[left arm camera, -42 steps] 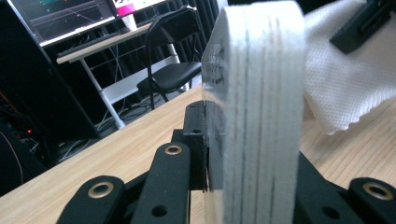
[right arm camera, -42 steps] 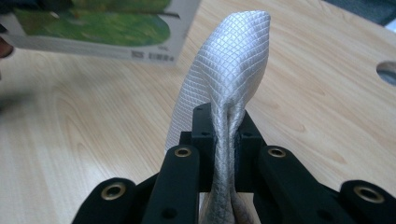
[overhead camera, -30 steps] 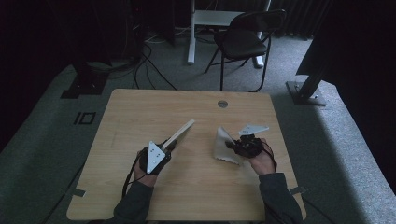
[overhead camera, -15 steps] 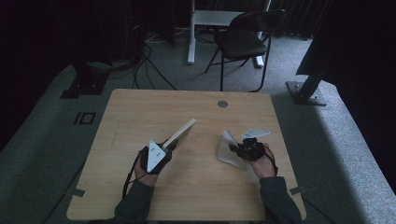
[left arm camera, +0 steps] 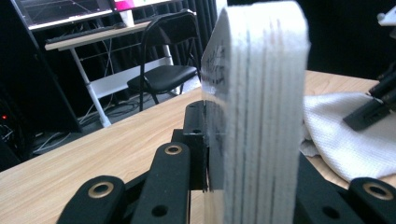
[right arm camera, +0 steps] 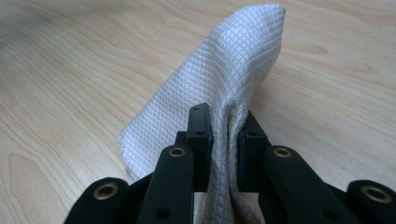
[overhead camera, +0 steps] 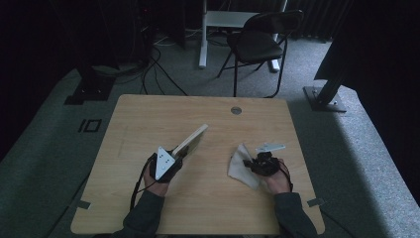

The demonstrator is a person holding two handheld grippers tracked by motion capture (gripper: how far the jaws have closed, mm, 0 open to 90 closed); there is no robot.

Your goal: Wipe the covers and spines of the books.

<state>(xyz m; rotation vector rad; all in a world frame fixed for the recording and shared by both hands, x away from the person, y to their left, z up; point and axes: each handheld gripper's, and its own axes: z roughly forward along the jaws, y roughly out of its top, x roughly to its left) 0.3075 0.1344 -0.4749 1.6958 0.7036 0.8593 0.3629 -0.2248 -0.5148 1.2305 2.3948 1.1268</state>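
Right hand-held gripper (right arm camera: 224, 140) lower now, pinched white quilted cloth (right arm camera: 219, 79) bunched, draping

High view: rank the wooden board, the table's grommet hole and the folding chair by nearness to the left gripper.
1. wooden board: clamped in the left gripper.
2. grommet hole: far side of the table, to the right.
3. folding chair: on the floor beyond the table.

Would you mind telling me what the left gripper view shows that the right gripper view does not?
Left gripper view alone: the layered edge of the wooden board clamped upright in the left gripper, with a black chair and a white desk behind.

Right gripper view alone: the right gripper pinching a fold of the cloth, whose diamond weave is plain.

Both: the white cloth and the wooden table.
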